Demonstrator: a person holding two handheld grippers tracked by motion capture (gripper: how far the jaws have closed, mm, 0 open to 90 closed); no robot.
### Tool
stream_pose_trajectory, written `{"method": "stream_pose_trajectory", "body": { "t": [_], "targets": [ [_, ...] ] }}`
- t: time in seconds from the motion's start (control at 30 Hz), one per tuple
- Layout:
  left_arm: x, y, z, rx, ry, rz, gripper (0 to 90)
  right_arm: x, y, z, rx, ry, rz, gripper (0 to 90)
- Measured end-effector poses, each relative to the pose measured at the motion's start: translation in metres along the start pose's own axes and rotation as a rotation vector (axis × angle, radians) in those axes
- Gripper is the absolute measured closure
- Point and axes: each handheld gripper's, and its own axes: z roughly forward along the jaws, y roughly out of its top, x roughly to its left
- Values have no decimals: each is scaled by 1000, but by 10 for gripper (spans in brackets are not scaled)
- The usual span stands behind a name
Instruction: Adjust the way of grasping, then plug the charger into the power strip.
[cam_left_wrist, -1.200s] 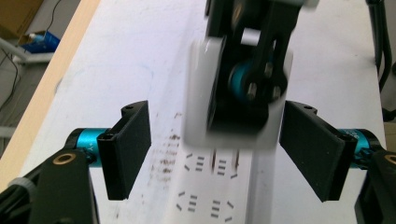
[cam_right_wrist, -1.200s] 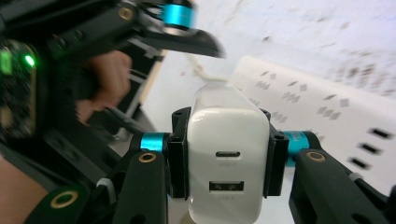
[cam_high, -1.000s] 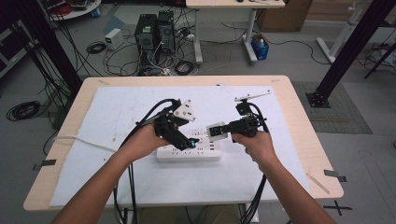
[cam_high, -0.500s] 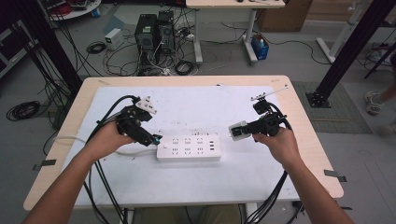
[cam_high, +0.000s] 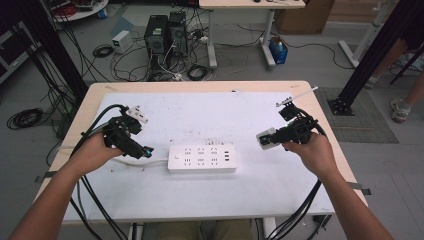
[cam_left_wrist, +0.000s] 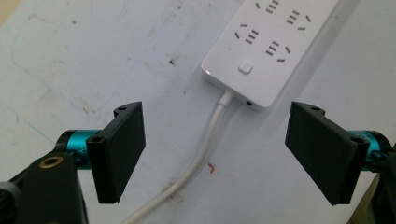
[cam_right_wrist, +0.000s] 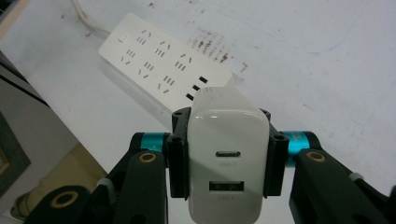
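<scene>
A white rectangular plastic power strip (cam_high: 201, 158) lies flat near the middle of the white-covered surface (cam_high: 210, 112), a little toward the person's edge, its long side running parallel to that edge. Its white cord (cam_left_wrist: 205, 140) leaves the end that faces the left edge of the surface; in the left gripper view a square push button (cam_left_wrist: 245, 67) sits on the strip's top face just beside that cord end, with rows of socket slots beyond it. The left claw (cam_high: 142, 150) hovers near the left edge of the surface, just beside the cord end of the strip and apart from it; its two black jaws stand spread with nothing between the pads, the cord running across the surface below the gap. The right claw (cam_high: 267, 139) is held near the right edge of the surface, clear of the strip's other end and lifted off the surface. Its jaws pinch a white boxy plastic USB charger (cam_right_wrist: 227, 156) by its two flat sides, the face with two USB ports turned toward the right gripper view's camera. In that view the strip lies beyond the charger, its three small dark USB slots at the nearer end.
</scene>
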Motion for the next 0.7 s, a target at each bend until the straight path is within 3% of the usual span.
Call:
{"method": "stream_pose_trajectory", "body": {
  "t": [0.23,0.43,0.53,0.7],
  "targets": [
    [4,-8,-3,15,27,-20,202,1,0,-3,13,-15,-13,620],
    [2,-9,-4,11,11,14,202,3,0,-3,4,-19,-18,620],
    [4,-8,-3,20,2,5,41,3,1,-2,8,-20,-16,620],
    [7,-9,-3,5,-2,6,41,3,2,0,13,-24,-22,620]
  ]
}}
